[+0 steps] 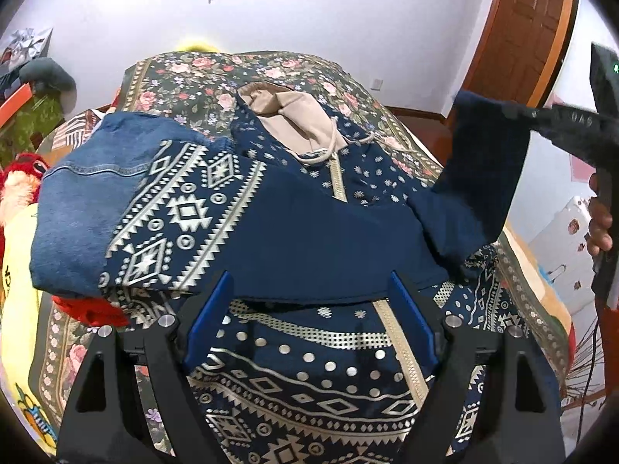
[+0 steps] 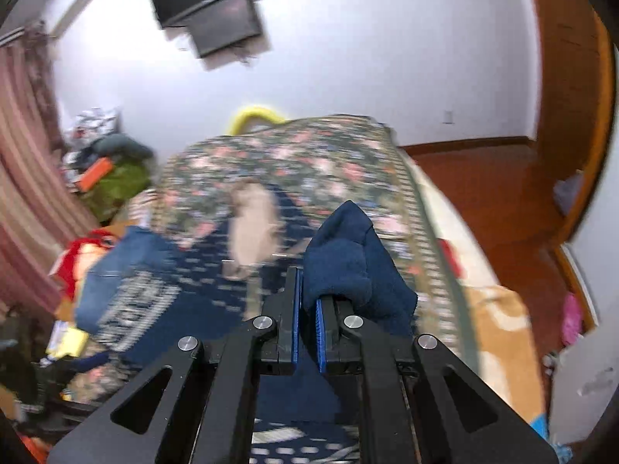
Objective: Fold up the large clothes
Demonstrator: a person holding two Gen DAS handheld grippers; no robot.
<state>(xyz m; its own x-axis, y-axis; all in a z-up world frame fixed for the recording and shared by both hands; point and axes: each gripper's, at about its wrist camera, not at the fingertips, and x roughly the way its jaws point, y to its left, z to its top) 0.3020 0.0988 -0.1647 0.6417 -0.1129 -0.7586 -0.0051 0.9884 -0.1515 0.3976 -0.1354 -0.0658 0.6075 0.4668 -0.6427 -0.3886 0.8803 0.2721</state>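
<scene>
A navy hoodie [image 1: 309,232] with silver geometric print, a beige hood [image 1: 294,120] and a front zip lies spread on the bed. Its left sleeve is folded across the chest. My left gripper [image 1: 311,301] is open and empty, its blue pads [image 1: 211,309] hovering just above the hoodie's lower front. My right gripper [image 2: 307,294] is shut on the navy right sleeve cuff [image 2: 348,251] and holds it lifted above the bed. In the left wrist view it shows at the right edge [image 1: 518,112] with the sleeve [image 1: 483,178] hanging from it. The right wrist view is motion-blurred.
A floral bedspread [image 1: 185,89] covers the bed. Folded blue jeans [image 1: 77,208] and a red cloth [image 1: 93,311] lie at the bed's left side, beside a red plush toy [image 1: 23,170]. A wooden door [image 1: 522,27] and red floor [image 2: 483,193] are to the right.
</scene>
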